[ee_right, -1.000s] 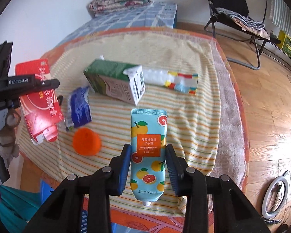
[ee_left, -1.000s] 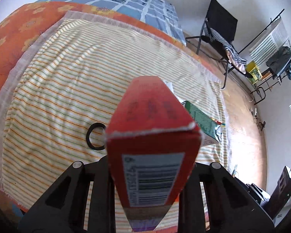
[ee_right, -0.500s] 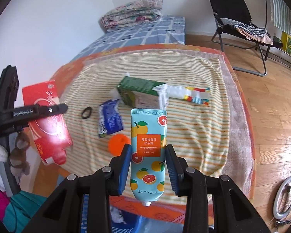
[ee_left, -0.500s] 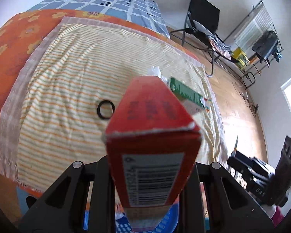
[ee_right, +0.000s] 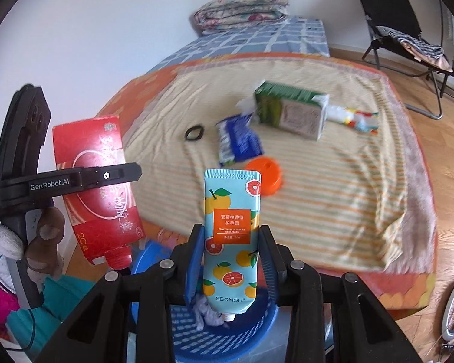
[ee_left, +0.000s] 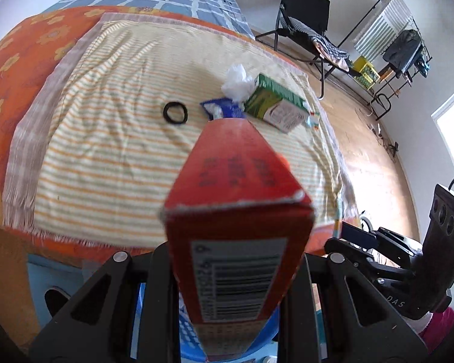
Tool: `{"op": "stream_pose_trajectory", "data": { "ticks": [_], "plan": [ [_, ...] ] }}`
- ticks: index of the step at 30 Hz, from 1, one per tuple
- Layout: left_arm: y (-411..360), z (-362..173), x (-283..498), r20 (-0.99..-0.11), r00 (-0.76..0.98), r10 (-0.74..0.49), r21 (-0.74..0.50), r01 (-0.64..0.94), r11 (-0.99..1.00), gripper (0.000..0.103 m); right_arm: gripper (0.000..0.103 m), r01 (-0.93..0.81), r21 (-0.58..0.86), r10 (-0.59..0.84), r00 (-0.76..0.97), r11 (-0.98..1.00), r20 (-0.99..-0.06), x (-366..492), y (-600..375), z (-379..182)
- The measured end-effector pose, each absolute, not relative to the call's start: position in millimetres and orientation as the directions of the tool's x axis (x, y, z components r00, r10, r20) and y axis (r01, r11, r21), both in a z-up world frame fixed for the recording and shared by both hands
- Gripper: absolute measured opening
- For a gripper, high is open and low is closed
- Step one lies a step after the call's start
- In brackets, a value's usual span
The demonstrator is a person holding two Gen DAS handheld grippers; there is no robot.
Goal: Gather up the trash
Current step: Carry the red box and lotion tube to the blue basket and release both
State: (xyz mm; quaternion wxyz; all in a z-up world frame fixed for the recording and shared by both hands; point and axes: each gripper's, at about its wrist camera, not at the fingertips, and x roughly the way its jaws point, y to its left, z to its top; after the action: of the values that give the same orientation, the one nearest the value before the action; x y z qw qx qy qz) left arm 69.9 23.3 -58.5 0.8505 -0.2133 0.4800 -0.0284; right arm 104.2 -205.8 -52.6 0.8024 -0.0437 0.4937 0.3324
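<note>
Left gripper [ee_left: 227, 272] clamps a red cardboard box [ee_left: 236, 211], right gripper [ee_right: 230, 260] a fruit-printed hand-cream tube [ee_right: 231, 236], both above the blue plastic basket [ee_right: 224, 335]; green carton [ee_right: 290, 113], blue wrapper [ee_right: 239, 143], orange lid [ee_right: 264, 174] await on the striped bedspread [ee_right: 333, 196].

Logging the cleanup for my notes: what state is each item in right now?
Left claw: shut on red box.
Right claw: shut on hand cream tube.
Blue basket: below both claws, crumpled tissue inside.
Green carton: lying on its side on striped cloth.
Blue wrapper: crumpled, on the cloth.
</note>
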Motion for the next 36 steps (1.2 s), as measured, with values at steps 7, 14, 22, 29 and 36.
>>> {"op": "stream_pose_trajectory", "data": {
  "ticks": [7, 14, 22, 29, 36],
  "plan": [
    [12, -78, 51, -0.823, 0.506, -0.258, -0.374, -0.141, 0.917, 0.022, 0.037, -0.585, 0.273, 0.479, 0.230, 0.764, -0.847, 83, -198, -79],
    [-2, -98, 40, -0.843, 0.475, -0.250, -0.346, -0.125, 0.930, 0.022, 0.037, -0.598, 0.264, 0.458, 0.196, 0.757, -0.867, 68, -192, -99],
    [-15, -119, 34, -0.864, 0.444, -0.238, -0.317, -0.113, 0.942, 0.022, 0.037, -0.589, 0.260, 0.431, 0.169, 0.766, -0.887, 61, -194, -119],
    [-24, -134, 33, -0.883, 0.411, -0.226, -0.290, -0.100, 0.952, 0.022, 0.037, -0.574, 0.265, 0.414, 0.144, 0.775, -0.899, 63, -197, -134],
    [-30, -148, 35, -0.905, 0.368, -0.212, -0.263, -0.093, 0.960, 0.026, 0.038, -0.558, 0.277, 0.403, 0.114, 0.782, -0.908, 67, -198, -144]
  ]
}}
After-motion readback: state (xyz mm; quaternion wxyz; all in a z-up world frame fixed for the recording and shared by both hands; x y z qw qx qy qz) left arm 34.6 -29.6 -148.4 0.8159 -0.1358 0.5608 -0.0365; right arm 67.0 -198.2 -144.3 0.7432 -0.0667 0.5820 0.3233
